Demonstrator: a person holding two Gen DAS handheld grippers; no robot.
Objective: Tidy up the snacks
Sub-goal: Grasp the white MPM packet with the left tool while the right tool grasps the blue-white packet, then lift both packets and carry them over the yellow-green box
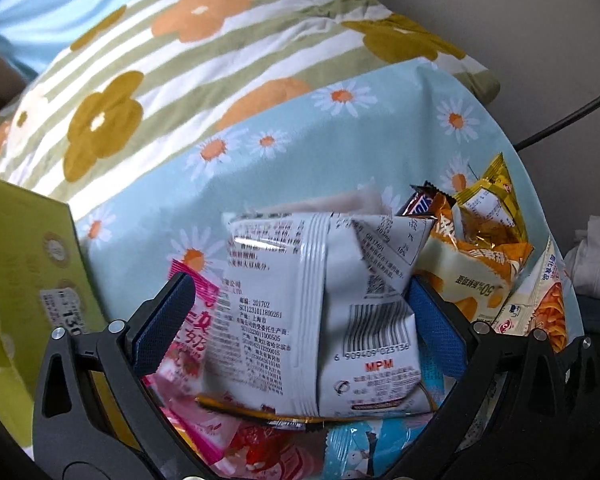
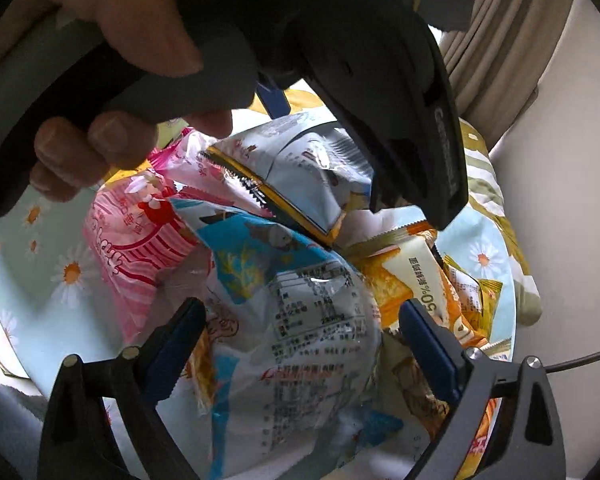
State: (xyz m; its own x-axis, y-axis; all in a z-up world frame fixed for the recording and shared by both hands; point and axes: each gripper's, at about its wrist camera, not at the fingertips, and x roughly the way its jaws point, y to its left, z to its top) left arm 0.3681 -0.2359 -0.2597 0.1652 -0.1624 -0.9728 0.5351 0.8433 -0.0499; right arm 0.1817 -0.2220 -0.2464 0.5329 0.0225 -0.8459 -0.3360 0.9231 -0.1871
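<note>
Left gripper (image 1: 300, 320): fingers spread wide, straddling a white snack packet (image 1: 320, 312) with a barcode, not clamped on it. A pink packet (image 1: 188, 320) lies against the left pad; an orange packet (image 1: 472, 276) sits just beyond the right pad. Right gripper (image 2: 300, 344): fingers likewise wide, either side of a blue-and-white packet (image 2: 300, 320). All packets are heaped on the daisy-print cloth (image 1: 284, 168). A green box (image 1: 24, 280) stands at the cloth's left edge.
</note>
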